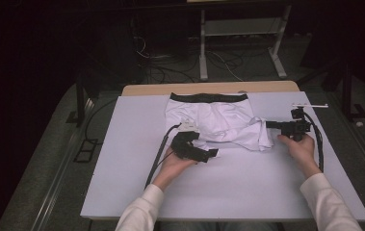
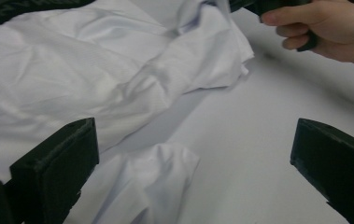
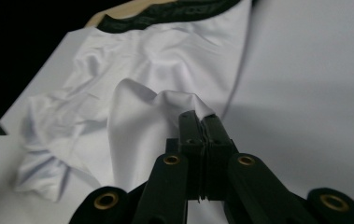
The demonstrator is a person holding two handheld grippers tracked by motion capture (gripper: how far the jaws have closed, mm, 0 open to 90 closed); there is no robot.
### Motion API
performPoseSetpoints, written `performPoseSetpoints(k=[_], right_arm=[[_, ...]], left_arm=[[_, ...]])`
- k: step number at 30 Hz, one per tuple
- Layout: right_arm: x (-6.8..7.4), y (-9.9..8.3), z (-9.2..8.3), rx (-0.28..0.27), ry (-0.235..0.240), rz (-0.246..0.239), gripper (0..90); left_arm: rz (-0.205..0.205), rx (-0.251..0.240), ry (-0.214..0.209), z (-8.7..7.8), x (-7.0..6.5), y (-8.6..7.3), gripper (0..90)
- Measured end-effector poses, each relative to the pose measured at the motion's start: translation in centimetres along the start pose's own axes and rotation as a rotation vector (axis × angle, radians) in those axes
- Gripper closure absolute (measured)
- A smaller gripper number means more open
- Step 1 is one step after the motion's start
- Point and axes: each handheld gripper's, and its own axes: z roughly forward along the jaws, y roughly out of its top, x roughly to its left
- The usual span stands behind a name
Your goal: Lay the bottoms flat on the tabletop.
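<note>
White shorts [image 1: 214, 122] with a black waistband [image 1: 208, 97] lie crumpled at the far middle of the pale table [image 1: 247, 187]. My right gripper [image 1: 268, 124] is shut on the cloth's right leg edge; in the right gripper view the jaws [image 3: 202, 119] pinch a raised peak of white fabric [image 3: 137, 107]. My left gripper [image 1: 204, 145] rests at the shorts' near-left corner. Its jaws [image 2: 193, 154] stand wide open, with a loose fold of cloth [image 2: 156, 172] lying between them untouched. The right hand [image 2: 324, 28] shows beyond the shorts [image 2: 72, 70].
A wooden table edge [image 1: 209, 88] runs behind the pale sheet. A metal frame [image 1: 202, 48] and tangled cables [image 1: 170, 67] sit on the dark floor beyond. A thin white bar [image 1: 310, 105] lies near the right gripper. Bare table surface stretches toward the near edge.
</note>
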Motion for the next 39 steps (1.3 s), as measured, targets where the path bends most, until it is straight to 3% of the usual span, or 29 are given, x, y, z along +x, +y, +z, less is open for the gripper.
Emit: performPoseSetpoints(k=[8,13,16,22,28,32,39], right_arm=[[-1.1,-0.4,1.2,0.044,-0.083,-0.006,83.4],[-1.0,-0.2,0.1,0.013,-0.073,0.007,78.1],[-0.8,-0.2,-0.6,-0.001,-0.07,0.011,75.4],[0.7,-0.2,-2.0,-0.021,-0.04,-0.013,68.9],[3.2,-0.6,-2.6,-0.002,-0.031,-0.1,61.3],[4.3,-1.3,-2.1,0.041,-0.058,-0.153,55.4],[4.8,-2.3,-0.5,0.135,-0.137,-0.206,47.6]], left_arm=[[0.037,0.009,-0.055,4.6,-1.8,1.7,8.2],[0.077,0.023,-0.064,6.9,-2.5,2.8,15.0],[0.124,0.038,-0.066,8.2,-3.1,3.3,19.0],[0.178,0.075,-0.085,10.6,-4.3,3.6,29.4],[0.203,0.114,-0.072,12.8,-5.0,3.7,35.3],[0.221,0.141,-0.036,13.9,-5.4,3.8,43.5],[0.238,0.192,-0.021,15.4,-5.4,3.4,61.4]])
